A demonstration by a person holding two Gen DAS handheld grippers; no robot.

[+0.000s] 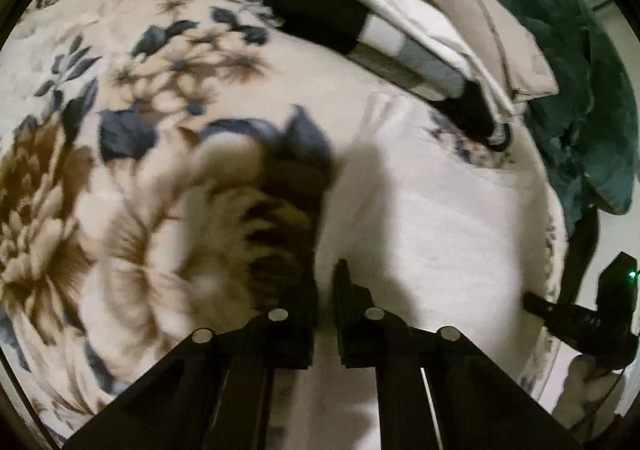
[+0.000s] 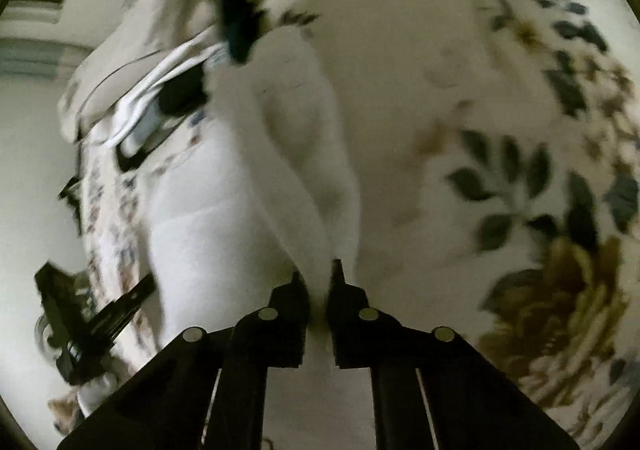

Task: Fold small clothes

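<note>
A white garment (image 1: 432,218) lies on a floral blanket (image 1: 80,178). In the left wrist view my left gripper (image 1: 326,270) hangs over the garment's left edge with its jaws nearly closed; a narrow gap shows between them and no cloth is visible in it. In the right wrist view my right gripper (image 2: 320,278) is shut on a fold of the white garment (image 2: 304,154), which rises from the fingertips in a lifted ridge. The other gripper shows at the lower right of the left wrist view (image 1: 592,314) and at the lower left of the right wrist view (image 2: 80,326).
A stack of folded clothes (image 1: 404,18) in black, white, grey and beige sits at the far side of the blanket. A dark green fabric (image 1: 568,62) lies to its right. The stack also shows in the right wrist view (image 2: 160,98). The bed edge runs along the right.
</note>
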